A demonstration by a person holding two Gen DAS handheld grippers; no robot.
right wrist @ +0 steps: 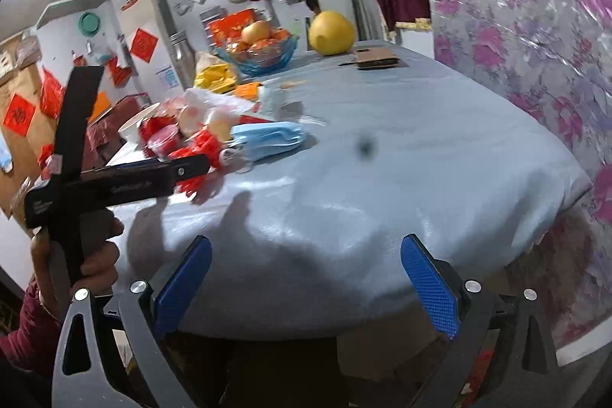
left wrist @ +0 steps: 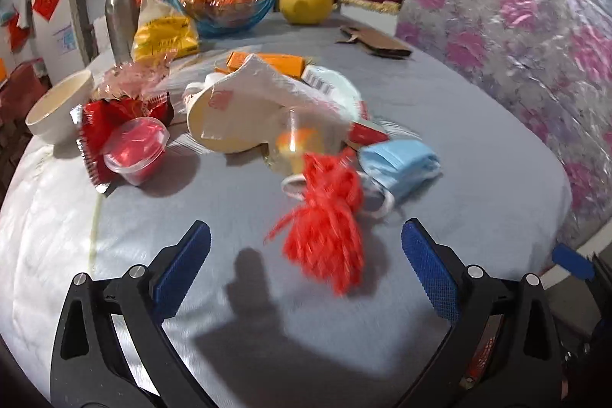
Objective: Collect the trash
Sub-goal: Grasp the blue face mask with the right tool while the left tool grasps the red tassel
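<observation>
On your counter (left wrist: 478,155), left to right: one white bowl (left wrist: 57,109), one red jelly cup (left wrist: 135,150), one tipped paper cup (left wrist: 225,117), one red mesh net (left wrist: 329,220) at 12 o'clock, one blue face mask (left wrist: 397,167) at 1 o'clock. Your left gripper (left wrist: 306,270) and right gripper (right wrist: 306,278) both have fingers spread wide, holding nothing.
</observation>
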